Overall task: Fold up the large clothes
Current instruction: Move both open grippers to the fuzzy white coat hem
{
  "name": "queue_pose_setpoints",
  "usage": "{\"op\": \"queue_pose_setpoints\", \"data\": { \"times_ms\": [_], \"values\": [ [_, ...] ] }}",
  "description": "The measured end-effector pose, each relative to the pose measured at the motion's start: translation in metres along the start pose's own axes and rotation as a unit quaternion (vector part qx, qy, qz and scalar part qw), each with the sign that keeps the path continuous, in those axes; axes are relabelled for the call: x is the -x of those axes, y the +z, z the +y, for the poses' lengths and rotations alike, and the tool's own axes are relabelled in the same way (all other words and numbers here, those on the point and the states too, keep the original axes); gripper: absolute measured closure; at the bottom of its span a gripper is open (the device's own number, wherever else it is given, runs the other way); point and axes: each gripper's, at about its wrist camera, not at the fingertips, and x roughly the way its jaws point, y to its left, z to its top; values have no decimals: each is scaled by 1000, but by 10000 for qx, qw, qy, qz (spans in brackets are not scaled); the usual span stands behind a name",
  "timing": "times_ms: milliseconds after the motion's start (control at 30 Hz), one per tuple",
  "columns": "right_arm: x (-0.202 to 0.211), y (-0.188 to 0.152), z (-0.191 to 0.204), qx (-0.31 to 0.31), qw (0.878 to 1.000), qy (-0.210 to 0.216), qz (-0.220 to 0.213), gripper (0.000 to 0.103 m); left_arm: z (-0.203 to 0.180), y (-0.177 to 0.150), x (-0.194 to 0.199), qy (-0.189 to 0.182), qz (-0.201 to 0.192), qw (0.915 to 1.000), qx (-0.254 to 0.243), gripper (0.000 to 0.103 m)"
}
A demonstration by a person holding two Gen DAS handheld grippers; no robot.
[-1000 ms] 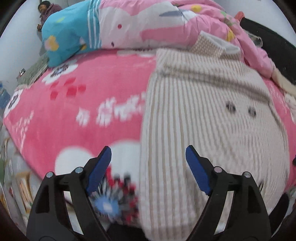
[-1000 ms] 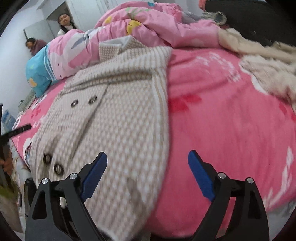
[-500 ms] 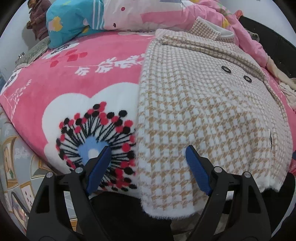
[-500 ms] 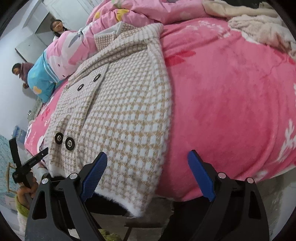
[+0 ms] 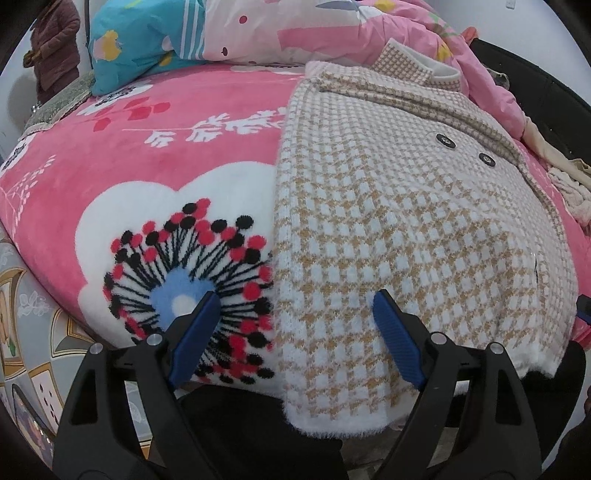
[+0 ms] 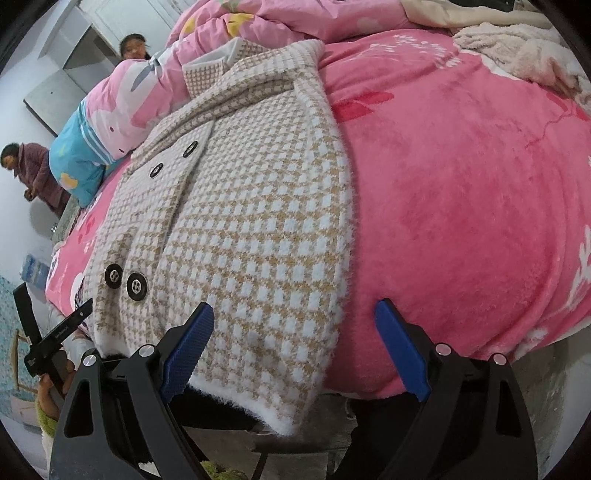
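A: Since the houndstooth coat lies flat on the pink blanket with its hem hanging just over the bed's near edge, I'd call this the reach for the hem — the fold itself not yet begun.

B: Agreed. The left gripper is opening, its blue pads astride the coat's left hem corner; one pad sits over the blanket's flower print beside the coat, the other over the coat. Nothing is pinched.

A: And the right gripper?

B: Jaws spread wide, empty. One pad is over the coat near the lower pair of buttons, the other over bare blanket just beside the coat's right edge. So that edge runs between the pads.

A: Where's the collar end?

B: At the coat's far end, up against the patterned quilt. The front is buttoned and the sides seem already tucked in, though I can't be sure.

A: Then the next move?

B: Probably both grippers lower onto the hem corners, close on the thick fuzzy knit — it'll need a deep bite — then carry the hem towards the collar, keeping it level.
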Motion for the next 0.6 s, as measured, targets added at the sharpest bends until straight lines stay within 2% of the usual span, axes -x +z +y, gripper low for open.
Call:
{"op": "queue_pose_setpoints", "data": {
  "times_ms": [400, 600],
  "values": [
    [1, -2, 0, -30, 9999, 102, -23, 16, 8, -10, 11, -68, -112, 9999, 41, 22],
    [2, -2, -1, -50, 9999, 159, -35, 16, 18, -18, 25, -86, -299, 9995, 85, 22]
  ]
}}
